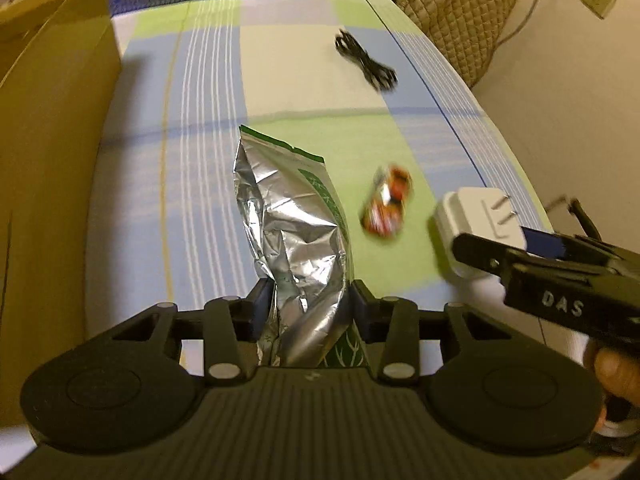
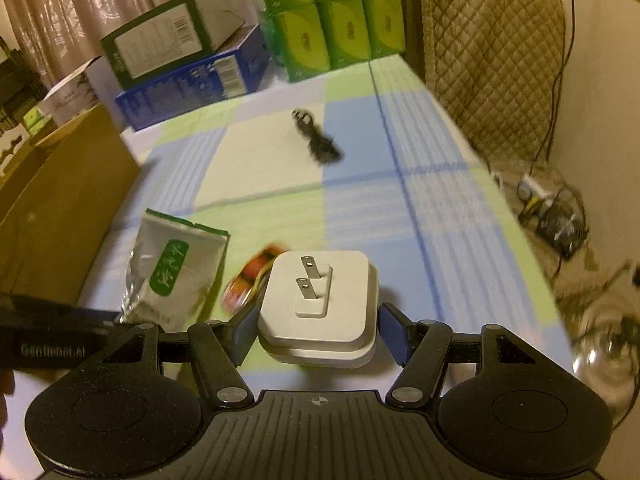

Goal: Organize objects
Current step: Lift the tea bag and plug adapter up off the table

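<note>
Left gripper (image 1: 308, 300), black with blue pads: jaws clamped on the lower part of a crinkled silver foil pouch with green printed label (image 1: 294, 232), pouch standing up between the fingers and rising above the tablecloth. Same pouch seen from the right wrist view (image 2: 176, 272), green label facing up, just left of the right gripper.

Right gripper (image 2: 318, 320), same black build: jaws closed against the two sides of a white square plug adapter with two flat metal prongs (image 2: 320, 300), prongs pointing upward. From the left wrist view, adapter (image 1: 468, 220) held at the tip of the right gripper (image 1: 480, 248), to the right of the pouch; part of a hand (image 1: 616, 372) visible under that gripper's body.

Small red-and-orange wrapped item (image 1: 386, 206), blurred, lying on the checked green, blue and white tablecloth (image 1: 304, 72) between pouch and adapter; in the right wrist view (image 2: 250, 280), partly hidden behind the adapter. Exact nature not readable.

Bundled black cable (image 1: 366, 60) lying farther back on the cloth, well apart from both grippers, also seen at (image 2: 318, 140).

Open brown cardboard box (image 1: 52, 168) standing along the left side of the table. Blue carton (image 2: 192, 88) with a green-edged carton (image 2: 168, 36) stacked on it at the far edge, beside stacked green packages (image 2: 332, 16). Quilted beige cover (image 2: 492, 60) beyond the right edge.
</note>
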Available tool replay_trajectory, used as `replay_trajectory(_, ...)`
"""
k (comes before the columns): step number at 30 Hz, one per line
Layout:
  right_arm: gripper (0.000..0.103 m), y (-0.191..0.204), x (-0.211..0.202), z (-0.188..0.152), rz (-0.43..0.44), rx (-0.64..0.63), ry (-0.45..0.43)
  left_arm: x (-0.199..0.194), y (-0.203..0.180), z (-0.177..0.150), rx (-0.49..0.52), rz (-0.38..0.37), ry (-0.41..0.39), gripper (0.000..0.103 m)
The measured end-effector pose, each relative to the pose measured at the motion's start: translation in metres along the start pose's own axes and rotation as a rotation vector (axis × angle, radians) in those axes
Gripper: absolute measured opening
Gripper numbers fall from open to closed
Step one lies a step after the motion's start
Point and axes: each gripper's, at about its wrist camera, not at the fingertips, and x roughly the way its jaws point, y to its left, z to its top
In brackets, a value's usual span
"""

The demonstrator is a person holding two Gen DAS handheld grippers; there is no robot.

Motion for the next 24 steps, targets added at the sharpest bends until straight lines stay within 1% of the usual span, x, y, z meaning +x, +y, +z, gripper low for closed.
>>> replay_trajectory(2, 0.062, 0.007, -0.008, -0.016, 0.008, -0.012, 0.018, -0.008, 0.001, -0.018, -0.005, -0.006, 0.003, 0.037)
replay_trajectory(4, 0.062, 0.012, -0.014, -0.025, 0.016, -0.015, 0.027, -0.013, 0.003, -0.031, -0.008, -0.005, 0.008, 0.041)
replay_trajectory(5, 0.062, 0.015, -0.016, -0.028, 0.017, -0.019, 0.028, -0.016, 0.005, -0.036, -0.014, -0.003, 0.006, 0.045)
replay_trajectory(6, 0.062, 0.017, -0.017, -0.031, 0.016, -0.024, 0.029, -0.018, 0.007, -0.039, -0.024, 0.004, 0.004, 0.051)
replay_trajectory(8, 0.062, 0.02, -0.018, -0.035, 0.014, -0.029, 0.031, -0.021, 0.01, -0.04, -0.036, 0.026, 0.003, 0.059)
replay_trajectory(11, 0.062, 0.021, -0.015, -0.037, 0.008, -0.032, 0.028, -0.023, 0.01, -0.037, -0.021, 0.023, -0.006, 0.062)
replay_trajectory(14, 0.062, 0.019, -0.013, -0.037, -0.001, -0.025, 0.025, -0.017, 0.006, -0.033, 0.005, 0.027, 0.008, 0.067)
replay_trajectory(18, 0.062, 0.014, -0.011, -0.038, -0.014, -0.022, 0.025, -0.005, 0.002, -0.031, 0.018, 0.033, 0.026, 0.069)
replay_trajectory(21, 0.062, 0.014, -0.007, -0.039, -0.024, -0.034, 0.025, 0.002, -0.001, -0.028, 0.039, 0.063, 0.031, 0.069)
replay_trajectory(24, 0.062, 0.016, -0.004, -0.041, -0.031, -0.043, 0.021, 0.006, -0.003, -0.027, 0.064, 0.084, 0.042, 0.074)
